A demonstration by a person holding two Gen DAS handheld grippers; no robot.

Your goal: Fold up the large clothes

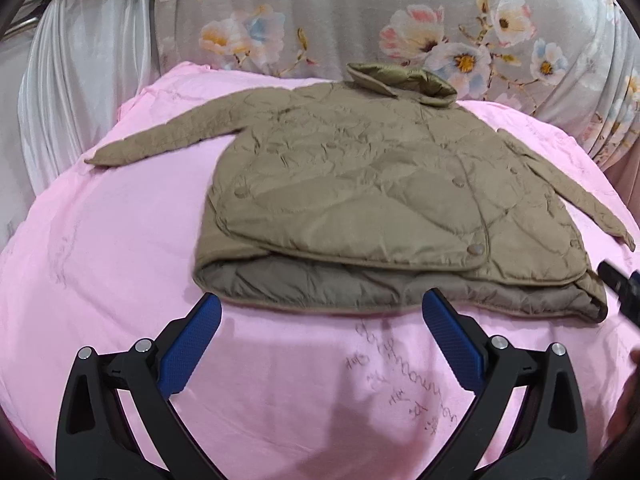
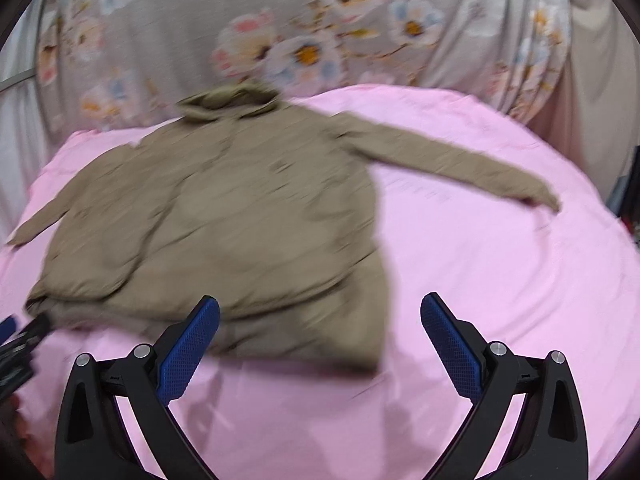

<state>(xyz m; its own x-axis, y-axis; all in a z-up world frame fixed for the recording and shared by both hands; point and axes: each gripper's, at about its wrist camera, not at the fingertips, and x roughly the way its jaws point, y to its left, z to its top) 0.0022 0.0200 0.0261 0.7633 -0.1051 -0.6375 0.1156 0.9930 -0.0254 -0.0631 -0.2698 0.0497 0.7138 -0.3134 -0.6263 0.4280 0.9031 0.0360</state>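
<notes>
A quilted olive-tan jacket (image 1: 380, 184) lies flat, front up, on a pink sheet (image 1: 100, 280), collar at the far side, both sleeves spread outward. Its hem faces me and shows the grey-green lining. My left gripper (image 1: 322, 304) is open and empty, just short of the hem's middle. In the right wrist view the jacket (image 2: 224, 216) is blurred; my right gripper (image 2: 320, 312) is open and empty, its left fingertip (image 2: 208, 308) over the hem's right corner. The right gripper's tip shows at the left view's right edge (image 1: 620, 284).
A grey floral cloth (image 1: 360, 20) hangs behind the bed. A white curtain (image 1: 72, 80) hangs at the left. The pink sheet (image 2: 500, 280) spreads bare to the jacket's right, under the right sleeve (image 2: 460, 164).
</notes>
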